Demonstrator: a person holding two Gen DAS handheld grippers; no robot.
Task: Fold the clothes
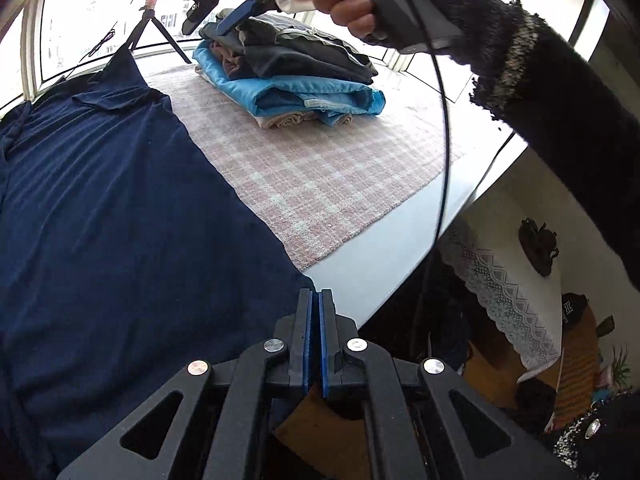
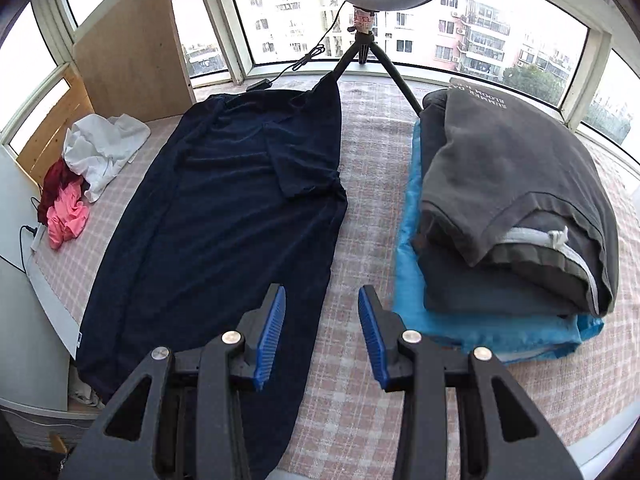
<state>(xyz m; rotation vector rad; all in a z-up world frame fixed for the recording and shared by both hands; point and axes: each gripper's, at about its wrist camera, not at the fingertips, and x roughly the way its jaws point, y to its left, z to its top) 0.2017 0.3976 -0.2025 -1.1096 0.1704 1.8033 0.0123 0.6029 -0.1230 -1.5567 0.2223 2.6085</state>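
your navy shirt [image 2: 224, 216] lies lengthwise on the checked cloth [image 2: 360, 400] of the desk, one sleeve already turned in over the chest, between the folded stack [image 2: 508, 216] and the loose heap [image 2: 92, 160]. your left claw [image 1: 315, 300] is pinched together at the shirt's hem corner; whether cloth is caught in it, you cannot tell. your right claw [image 2: 322, 308] gapes wide, empty. the fabric looks thin, limp, light: take it at hem corners or a seam.

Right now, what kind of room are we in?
Probably a home room high in an apartment block: bay windows face other flats, and a checked cloth holds a navy shirt beside a folded clothes stack.
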